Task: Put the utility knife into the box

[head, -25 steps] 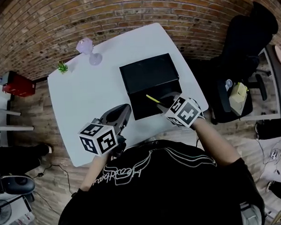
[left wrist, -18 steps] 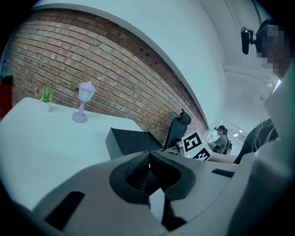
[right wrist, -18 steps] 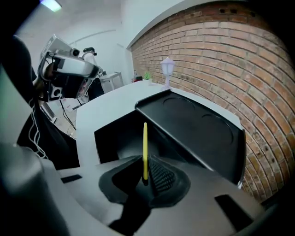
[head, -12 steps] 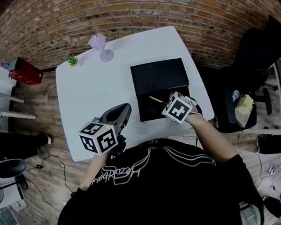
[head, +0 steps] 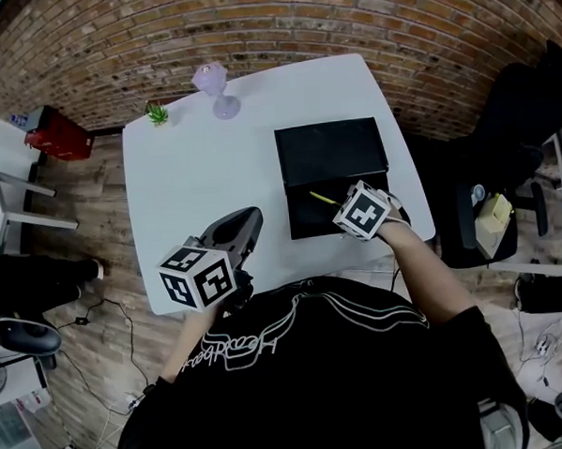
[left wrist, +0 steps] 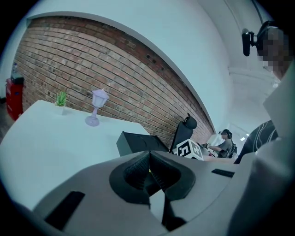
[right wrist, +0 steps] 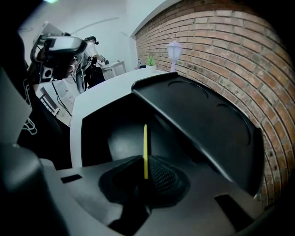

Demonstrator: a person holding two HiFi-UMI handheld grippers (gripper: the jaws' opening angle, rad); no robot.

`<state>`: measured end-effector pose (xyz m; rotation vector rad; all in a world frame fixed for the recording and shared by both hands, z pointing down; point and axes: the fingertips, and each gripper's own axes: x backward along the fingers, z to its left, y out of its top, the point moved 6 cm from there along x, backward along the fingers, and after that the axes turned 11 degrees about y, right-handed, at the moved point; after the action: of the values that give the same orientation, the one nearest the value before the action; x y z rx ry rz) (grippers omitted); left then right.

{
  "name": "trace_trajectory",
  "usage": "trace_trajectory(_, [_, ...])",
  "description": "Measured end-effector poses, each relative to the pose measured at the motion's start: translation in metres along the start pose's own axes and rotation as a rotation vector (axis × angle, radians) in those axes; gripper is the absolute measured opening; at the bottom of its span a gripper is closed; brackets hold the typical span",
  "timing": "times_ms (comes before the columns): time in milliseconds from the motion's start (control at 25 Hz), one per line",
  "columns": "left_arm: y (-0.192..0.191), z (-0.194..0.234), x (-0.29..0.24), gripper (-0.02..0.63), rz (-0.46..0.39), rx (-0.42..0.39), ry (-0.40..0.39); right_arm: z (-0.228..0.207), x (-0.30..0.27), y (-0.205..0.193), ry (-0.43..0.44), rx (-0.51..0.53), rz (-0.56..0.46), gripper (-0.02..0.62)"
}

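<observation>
Your right claw point(right wrist: 145, 174) is clamped on the yellow knife point(right wrist: 145, 143), held over the open box point(head: 305, 225) at center right; released too high, it can bounce out. Your left claw point(left wrist: 148, 171) is closed, empty.

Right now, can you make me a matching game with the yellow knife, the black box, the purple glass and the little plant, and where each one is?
Things:
1 utility knife
2 box
3 purple glass
4 small plant

Places:
A in the far left corner of the table
B lying open on the table's right side
C pinched in the right gripper, over the box
D at the far edge, a little right of that corner

Pairs: 1-C, 2-B, 3-D, 4-A
</observation>
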<state>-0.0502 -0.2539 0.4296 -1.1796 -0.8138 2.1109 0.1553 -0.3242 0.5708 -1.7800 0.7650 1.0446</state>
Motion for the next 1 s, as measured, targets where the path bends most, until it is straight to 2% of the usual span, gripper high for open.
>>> trace_trajectory(160, [0.000,0.006,0.009,0.032,0.015,0.002,0.001,0.001,0.000,0.003,-0.010,-0.002,0.000,0.055])
trace_trajectory(400, [0.005,0.009,0.016,0.032,0.042,-0.020,-0.017,0.007,0.012,0.010,0.005,-0.062,-0.072,0.165])
trace_trajectory(600, [0.008,0.003,0.025,0.032,0.064,-0.045,-0.039,0.020,0.031,0.012,-0.005,-0.107,-0.142,0.213])
trace_trajectory(880, [0.005,-0.008,0.033,0.032,0.075,-0.070,-0.088,0.056,0.067,0.014,0.001,-0.194,-0.384,0.233])
trace_trajectory(1000, [-0.002,-0.014,0.037,0.032,0.079,-0.079,-0.113,0.079,0.086,0.015,0.002,-0.230,-0.522,0.172])
